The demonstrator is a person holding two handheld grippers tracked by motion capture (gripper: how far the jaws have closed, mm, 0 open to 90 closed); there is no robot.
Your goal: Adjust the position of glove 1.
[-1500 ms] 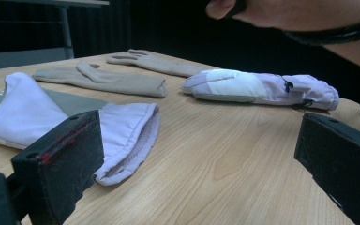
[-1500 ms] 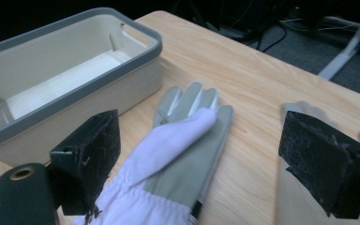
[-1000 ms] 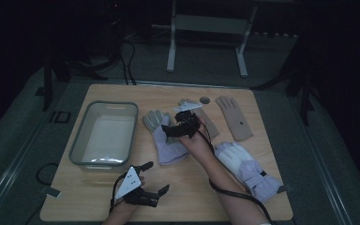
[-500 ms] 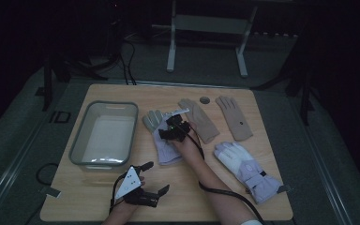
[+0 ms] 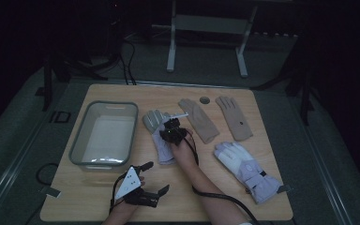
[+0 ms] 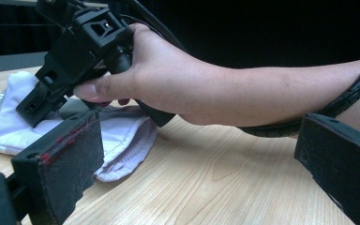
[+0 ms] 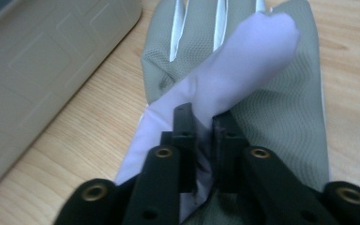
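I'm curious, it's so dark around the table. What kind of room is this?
Probably a lab or studio set up for recording. A lone wooden table sits lit in a dark room, cables trail over the floor, and a metal stand rises behind it.

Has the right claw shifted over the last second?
Yes. The right claw has moved left, away from the tan glove and toward the bin, and is now pinched on the lavender ski glove.

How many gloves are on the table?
4. A grey-and-white glove lies beside the bin, pinched by the right gripper. Two tan gloves lie at the far side. A padded white glove lies near the right edge.
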